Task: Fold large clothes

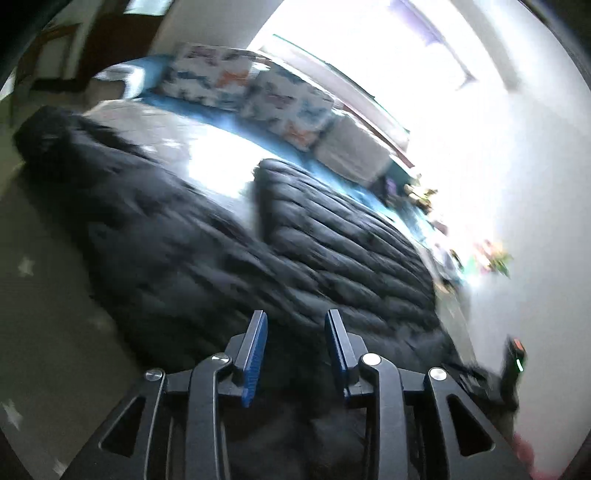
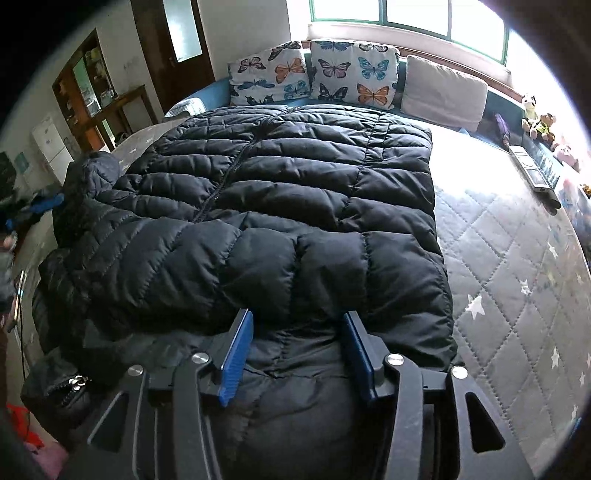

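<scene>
The jacket (image 2: 258, 206) lies spread on the bed (image 2: 517, 266), bare mattress at its 3 o'clock. At 12 o'clock, 3 cushions (image 2: 351, 75) line the headboard beneath the window (image 2: 406, 18). Toys (image 2: 539, 122) sit at 2 o'clock.

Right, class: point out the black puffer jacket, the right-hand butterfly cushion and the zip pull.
black puffer jacket (image 2: 280, 184): right wrist view, quilted front panel.
right-hand butterfly cushion (image 2: 352, 72): right wrist view, cushion face.
zip pull (image 2: 77, 382): right wrist view, metal tab.
</scene>
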`<state>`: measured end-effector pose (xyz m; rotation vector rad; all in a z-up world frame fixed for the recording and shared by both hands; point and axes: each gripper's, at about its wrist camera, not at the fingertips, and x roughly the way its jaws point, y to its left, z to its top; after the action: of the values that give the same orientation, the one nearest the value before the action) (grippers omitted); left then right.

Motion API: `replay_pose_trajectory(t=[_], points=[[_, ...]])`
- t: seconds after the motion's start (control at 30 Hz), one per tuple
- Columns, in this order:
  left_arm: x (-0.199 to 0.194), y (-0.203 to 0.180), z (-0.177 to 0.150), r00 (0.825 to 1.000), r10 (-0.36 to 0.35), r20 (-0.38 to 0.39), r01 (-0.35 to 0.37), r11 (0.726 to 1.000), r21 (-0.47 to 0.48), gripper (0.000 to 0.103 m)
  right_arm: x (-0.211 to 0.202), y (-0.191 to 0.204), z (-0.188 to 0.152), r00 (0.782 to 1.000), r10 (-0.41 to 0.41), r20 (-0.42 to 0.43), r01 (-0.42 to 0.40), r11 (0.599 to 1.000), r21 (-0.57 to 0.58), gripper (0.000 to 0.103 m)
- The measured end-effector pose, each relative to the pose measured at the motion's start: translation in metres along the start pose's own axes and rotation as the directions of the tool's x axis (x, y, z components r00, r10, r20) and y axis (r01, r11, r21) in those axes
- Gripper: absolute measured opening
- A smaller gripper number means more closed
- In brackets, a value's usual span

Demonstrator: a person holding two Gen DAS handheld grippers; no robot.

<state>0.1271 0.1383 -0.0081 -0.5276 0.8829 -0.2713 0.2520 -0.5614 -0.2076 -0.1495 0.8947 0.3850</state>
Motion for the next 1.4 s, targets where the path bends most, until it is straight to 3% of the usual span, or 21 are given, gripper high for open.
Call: replay_pose_trajectory(t=[0.1, 0.13, 0.2, 0.27, 0.37, 0.43, 0.5, 0.57, 0.67, 0.8, 0.93, 0.97, 1.07, 1.13, 1.2, 1.23, 1.4], points=[[0.022, 0.036, 0.024, 0.996, 0.086, -0.023, -0.088, 0.994, -0.067, 0.035, 0.000, 0.000, 0.000, 1.000, -0.003, -0.004, 0.003, 1.000, 0.004, 0.057], [0.026, 0.047, 0.028, 0.995, 0.091, -0.039, -0.095, 0.991, -0.097, 0.035, 0.000, 0.001, 0.001, 1.000, -0.005, -0.005, 0.005, 1.000, 0.003, 0.057], [0.025, 0.068, 0.035, 0.998, 0.028, -0.055, -0.038, 0.984, -0.174, 0.035, 0.000, 0.001, 0.001, 1.000, -0.006, -0.008, 0.006, 1.000, 0.002, 0.057], [0.006, 0.083, 0.047, 1.000, 0.011, 0.013, -0.008, 0.978, -0.208, 0.035, 0.000, 0.002, 0.001, 1.000, -0.006, -0.010, 0.006, 1.000, -0.001, 0.058], [-0.034, 0.108, 0.064, 0.986, 0.070, 0.150, -0.031, 0.968, -0.249, 0.036, 0.002, 0.002, 0.002, 1.000, -0.006, -0.016, 0.006, 1.000, 0.004, 0.059], [-0.058, 0.135, 0.074, 0.969, 0.125, 0.215, -0.052, 0.947, -0.316, 0.054, 0.003, 0.003, 0.003, 1.000, -0.006, -0.017, 0.006, 1.000, 0.003, 0.060], [-0.075, 0.168, 0.082, 0.947, 0.202, 0.250, -0.088, 0.911, -0.403, 0.060, 0.004, 0.004, 0.003, 1.000, -0.009, -0.018, 0.009, 1.000, 0.002, 0.062], [-0.077, 0.197, 0.088, 0.944, 0.217, 0.250, -0.075, 0.876, -0.476, 0.060, 0.004, 0.005, 0.003, 1.000, -0.011, -0.018, 0.011, 1.000, -0.001, 0.064], [-0.069, 0.232, 0.096, 0.953, 0.199, 0.227, -0.043, 0.833, -0.552, 0.060, 0.005, 0.006, 0.003, 1.000, -0.016, -0.025, 0.016, 1.000, -0.005, 0.065], [-0.042, 0.263, 0.105, 0.970, 0.116, 0.215, 0.043, 0.785, -0.618, 0.060, 0.006, 0.006, 0.004, 0.999, -0.022, -0.033, 0.022, 1.000, -0.005, 0.065], [-0.012, 0.279, 0.117, 0.973, 0.069, 0.220, 0.091, 0.760, -0.643, 0.054, 0.006, 0.008, 0.004, 0.999, -0.027, -0.039, 0.027, 1.000, -0.006, 0.065], [-0.007, 0.278, 0.118, 0.971, 0.071, 0.229, 0.096, 0.759, -0.643, 0.038, 0.006, 0.008, 0.004, 0.999, -0.030, -0.040, 0.030, 1.000, -0.007, 0.065], [-0.007, 0.270, 0.133, 0.962, 0.042, 0.270, 0.146, 0.757, -0.637, 0.016, 0.007, 0.010, 0.006, 0.999, -0.035, -0.042, 0.035, 0.999, -0.007, 0.066], [-0.019, 0.253, 0.151, 0.953, 0.038, 0.299, 0.156, 0.787, -0.597, 0.014, 0.007, 0.010, 0.006, 0.999, -0.034, -0.040, 0.034, 0.999, -0.011, 0.066], [-0.036, 0.226, 0.170, 0.945, 0.045, 0.323, 0.141, 0.836, -0.530, 0.013, 0.008, 0.010, 0.006, 0.999, -0.032, -0.036, 0.032, 0.999, -0.011, 0.066], [-0.047, 0.206, 0.179, 0.941, 0.040, 0.336, 0.137, 0.863, -0.486, 0.013, 0.007, 0.010, 0.006, 0.999, -0.032, -0.034, 0.031, 0.999, -0.012, 0.066], [-0.099, 0.096, 0.198, 0.917, -0.038, 0.397, 0.159, 0.948, -0.277, 0.013, 0.004, 0.010, 0.007, 0.999, -0.030, -0.019, 0.030, 0.999, -0.026, 0.066]])
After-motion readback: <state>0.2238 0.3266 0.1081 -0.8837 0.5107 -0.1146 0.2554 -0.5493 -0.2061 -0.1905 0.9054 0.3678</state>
